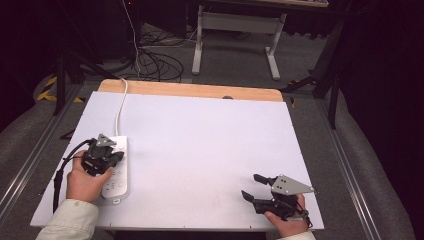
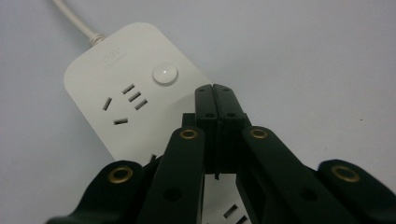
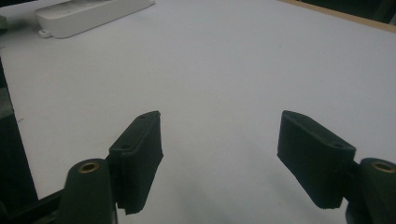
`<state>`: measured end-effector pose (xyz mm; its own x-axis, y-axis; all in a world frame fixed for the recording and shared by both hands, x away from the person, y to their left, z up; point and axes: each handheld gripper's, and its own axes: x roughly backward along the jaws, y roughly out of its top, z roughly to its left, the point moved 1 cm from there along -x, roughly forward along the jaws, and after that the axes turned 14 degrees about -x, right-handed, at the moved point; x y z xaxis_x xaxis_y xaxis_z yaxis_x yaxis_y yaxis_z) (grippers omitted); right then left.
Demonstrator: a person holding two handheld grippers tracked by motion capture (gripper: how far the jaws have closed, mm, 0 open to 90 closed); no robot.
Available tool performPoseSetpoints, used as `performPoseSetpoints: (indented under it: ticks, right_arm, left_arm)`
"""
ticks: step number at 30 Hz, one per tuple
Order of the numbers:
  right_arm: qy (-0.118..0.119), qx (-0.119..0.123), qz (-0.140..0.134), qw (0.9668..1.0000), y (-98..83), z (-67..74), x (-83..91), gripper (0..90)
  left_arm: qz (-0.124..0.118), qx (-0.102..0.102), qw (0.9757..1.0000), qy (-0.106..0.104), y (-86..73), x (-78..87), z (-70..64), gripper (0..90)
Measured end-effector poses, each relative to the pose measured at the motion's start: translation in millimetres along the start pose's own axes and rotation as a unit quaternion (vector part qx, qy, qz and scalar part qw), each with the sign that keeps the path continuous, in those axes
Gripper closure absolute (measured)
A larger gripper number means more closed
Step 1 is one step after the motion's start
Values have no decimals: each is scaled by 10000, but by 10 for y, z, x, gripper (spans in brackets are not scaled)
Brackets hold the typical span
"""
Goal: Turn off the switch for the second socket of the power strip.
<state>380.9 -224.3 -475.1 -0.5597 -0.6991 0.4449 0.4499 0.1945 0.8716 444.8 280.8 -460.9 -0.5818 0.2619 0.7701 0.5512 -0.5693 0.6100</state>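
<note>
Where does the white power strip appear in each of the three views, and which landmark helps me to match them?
High view: the power strip lies at the lower left of the white table, under the left gripper.
Left gripper view: it runs from the upper left towards the bottom centre, behind the shut jaws.
Right gripper view: it sits at the top left, far off.
Shared landmark: the white table top.
</note>
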Motion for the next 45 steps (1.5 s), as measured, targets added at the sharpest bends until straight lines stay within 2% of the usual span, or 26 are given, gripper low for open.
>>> performPoseSetpoints:
  ticks: [6, 10, 17, 19, 21, 22, 23, 24, 25, 26, 27, 29, 31, 36, 39, 42, 45]
  right_arm:
    - [-1, 2, 2, 10000, 0, 1, -1, 312]
    - [-1, 6, 11, 10000, -2, 2, -3, 312]
    - [-12, -6, 18, 10000, -2, 0, -8, 312]
    - [-16, -9, 27, 10000, -3, 0, -11, 312]
    - [-21, -10, 28, 10000, -4, -1, -12, 312]
    - [-24, -15, 22, 10000, -2, -2, -12, 312]
    - [-24, -15, 22, 10000, -2, -2, -12, 312]
    - [-24, -15, 19, 10000, -1, -3, -13, 312]
    - [-15, -13, 23, 10000, 2, -7, -21, 312]
    - [-14, -9, 25, 10000, 2, -8, -24, 312]
    - [-12, -8, 29, 10000, 2, -8, -25, 312]
    - [-13, -5, 33, 10000, 1, -10, -25, 312]
    - [-25, -20, 37, 10000, 2, -17, -26, 312]
    - [-1, 21, 37, 10000, 5, -13, -33, 312]
    - [-3, -4, 41, 10000, 8, -15, -39, 312]
    - [1, 4, 47, 10000, 9, -16, -44, 312]
    - [5, -6, 44, 10000, 7, -13, -40, 312]
  left_arm:
    - [19, -41, 10000, 84, 6, -2, -24, 899]
    - [10, -7, 10000, 11, 1, -1, -13, 899]
    - [79, 38, 10000, 35, 8, -7, -19, 900]
    - [47, 60, 10000, -28, 3, -4, -2, 900]
    - [-32, 61, 10000, -11, -14, -1, -6, 900]
    - [-116, 164, 9998, 36, -18, 30, 4, 899]
    - [-116, 164, 9998, 36, -18, 30, 4, 899]
    - [-106, 169, 9997, 137, -17, 37, 1, 899]
    - [-181, 191, 9995, 149, -16, 52, 3, 899]
    - [-413, 337, 9986, 58, -2, 110, 18, 899]
    - [-513, 352, 9981, 27, 9, 152, 27, 899]
    - [-570, 350, 9978, 41, 25, 183, 19, 899]
    - [-572, 201, 9981, 104, 57, 229, -19, 898]
    - [-731, 83, 9972, 121, 113, 349, -76, 898]
    - [-776, 68, 9969, 115, 131, 414, -96, 898]
    - [-750, -1, 9970, 213, 126, 477, -76, 898]
    - [-806, 91, 9965, 188, 92, 516, -33, 897]
